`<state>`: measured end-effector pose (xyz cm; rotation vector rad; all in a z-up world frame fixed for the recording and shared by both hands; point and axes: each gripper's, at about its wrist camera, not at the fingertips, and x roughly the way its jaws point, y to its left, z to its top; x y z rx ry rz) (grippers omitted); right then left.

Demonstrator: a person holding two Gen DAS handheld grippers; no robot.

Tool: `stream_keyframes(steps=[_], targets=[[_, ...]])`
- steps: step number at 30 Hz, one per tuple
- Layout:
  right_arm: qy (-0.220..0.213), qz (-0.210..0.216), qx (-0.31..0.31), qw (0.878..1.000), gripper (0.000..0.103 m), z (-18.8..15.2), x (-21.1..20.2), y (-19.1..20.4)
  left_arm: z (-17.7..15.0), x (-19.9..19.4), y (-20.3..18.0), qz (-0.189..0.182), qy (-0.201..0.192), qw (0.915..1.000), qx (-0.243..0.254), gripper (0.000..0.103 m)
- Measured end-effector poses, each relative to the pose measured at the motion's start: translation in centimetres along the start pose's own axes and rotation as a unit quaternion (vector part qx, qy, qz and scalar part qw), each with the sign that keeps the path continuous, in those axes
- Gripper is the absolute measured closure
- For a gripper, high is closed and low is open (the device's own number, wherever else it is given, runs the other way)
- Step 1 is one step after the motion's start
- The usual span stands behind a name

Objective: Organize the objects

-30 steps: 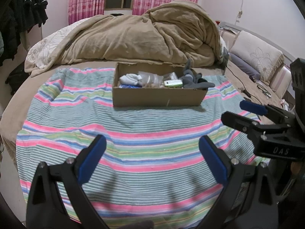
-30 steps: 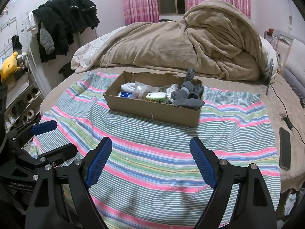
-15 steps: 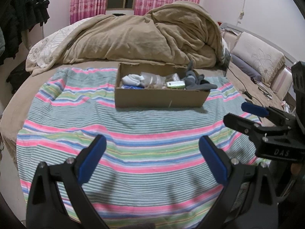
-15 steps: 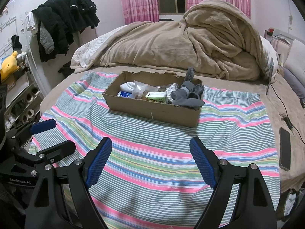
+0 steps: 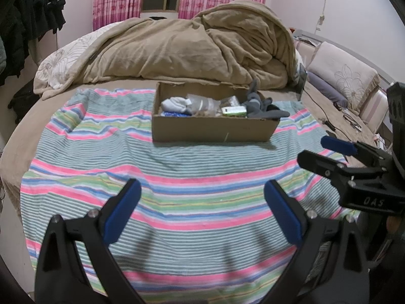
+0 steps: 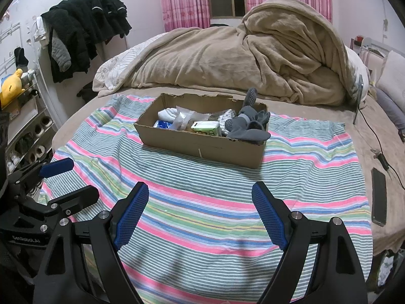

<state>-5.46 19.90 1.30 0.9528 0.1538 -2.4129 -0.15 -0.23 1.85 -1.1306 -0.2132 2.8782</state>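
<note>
Left wrist view. Left gripper (image 5: 202, 192): released, jaws spread wide, nothing between them, hovering over the striped cloth (image 5: 83, 167) on the near side of the cardboard box (image 5: 215, 129). Right gripper (image 5: 326, 154): seen side-on, to the right of the box and nearer the camera, released and empty. Cardboard box: open-topped, resting on the far part of the cloth, just in front of the tan blanket (image 5: 182, 48). Contents: white sock (image 5: 174, 103) at the left end, clear plastic bag (image 5: 202, 103) in the middle, green-and-white packet (image 5: 234, 111) right of that, grey socks (image 5: 260, 106) at the right end, one draped over the box's near rim.

Right wrist view. Right gripper (image 6: 200, 209): released, empty, over the cloth on the near side of the box (image 6: 202, 144). Left gripper (image 6: 68, 179): left of the box and nearer the camera, released. Phone (image 6: 379, 196): flat on the bed, well right of the box, off the cloth. Dark clothes (image 6: 83, 27): hanging far left of the box.
</note>
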Motion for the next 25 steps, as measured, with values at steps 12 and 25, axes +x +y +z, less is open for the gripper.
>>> stream_keyframes(steps=[12, 25], targets=[[0.002, 0.000, 0.002, 1.000, 0.017, 0.0, 0.3, -0.2, 0.0, 0.5, -0.2, 0.000, 0.002, 1.0000, 0.007, 0.004], [0.012, 0.004, -0.002, 1.000, 0.017, 0.3, 1.1, -0.4, 0.9, 1.0, 0.2, 0.012, -0.011, 0.9998, 0.015, 0.004]])
